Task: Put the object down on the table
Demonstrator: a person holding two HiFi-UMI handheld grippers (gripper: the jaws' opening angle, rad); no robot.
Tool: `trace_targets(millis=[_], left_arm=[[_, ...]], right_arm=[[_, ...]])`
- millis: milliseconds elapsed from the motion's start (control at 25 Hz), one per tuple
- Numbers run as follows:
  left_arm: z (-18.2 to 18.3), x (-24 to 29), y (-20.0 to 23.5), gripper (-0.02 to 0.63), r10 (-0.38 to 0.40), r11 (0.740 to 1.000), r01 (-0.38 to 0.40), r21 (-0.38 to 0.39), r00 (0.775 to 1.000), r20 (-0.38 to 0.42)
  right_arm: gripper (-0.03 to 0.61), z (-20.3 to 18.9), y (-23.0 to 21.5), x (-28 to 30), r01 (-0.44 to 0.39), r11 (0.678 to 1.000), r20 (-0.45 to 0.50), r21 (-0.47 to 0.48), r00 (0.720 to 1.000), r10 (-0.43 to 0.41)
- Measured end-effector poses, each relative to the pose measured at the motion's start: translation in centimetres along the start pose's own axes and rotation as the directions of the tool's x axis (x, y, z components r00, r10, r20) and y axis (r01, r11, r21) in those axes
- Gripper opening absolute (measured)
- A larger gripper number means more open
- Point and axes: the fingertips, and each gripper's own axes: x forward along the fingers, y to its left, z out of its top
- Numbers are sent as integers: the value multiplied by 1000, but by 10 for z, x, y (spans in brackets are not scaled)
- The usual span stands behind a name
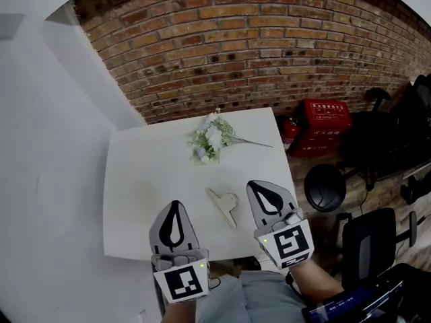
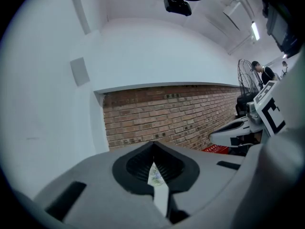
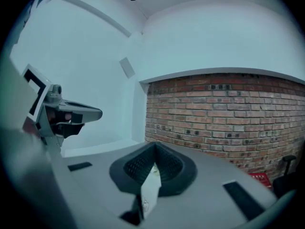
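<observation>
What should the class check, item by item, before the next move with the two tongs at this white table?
1. Left tongs empty: ok. The jaws are together with nothing between them.
2. Right tongs empty: ok. The jaws are together with nothing held.
3. Beige clip resting on the table: ok. It lies flat, touching neither tongs.
4. Flowers clear of the clip: ok. They lie farther back, towards the brick wall.
5. Free surface around the clip: ok. There is bare tabletop on every side of it.
6. Clip is the object the task means: cannot tell.
</observation>
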Motion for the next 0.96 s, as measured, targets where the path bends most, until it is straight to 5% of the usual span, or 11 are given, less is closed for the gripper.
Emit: trace_targets(millis=[960], left_arm=[[-4, -9, -3, 9, 6, 1000, -6, 13, 1000, -8]], right_arm=[[5, -1, 10, 2, -34, 999, 13, 4, 999, 34]])
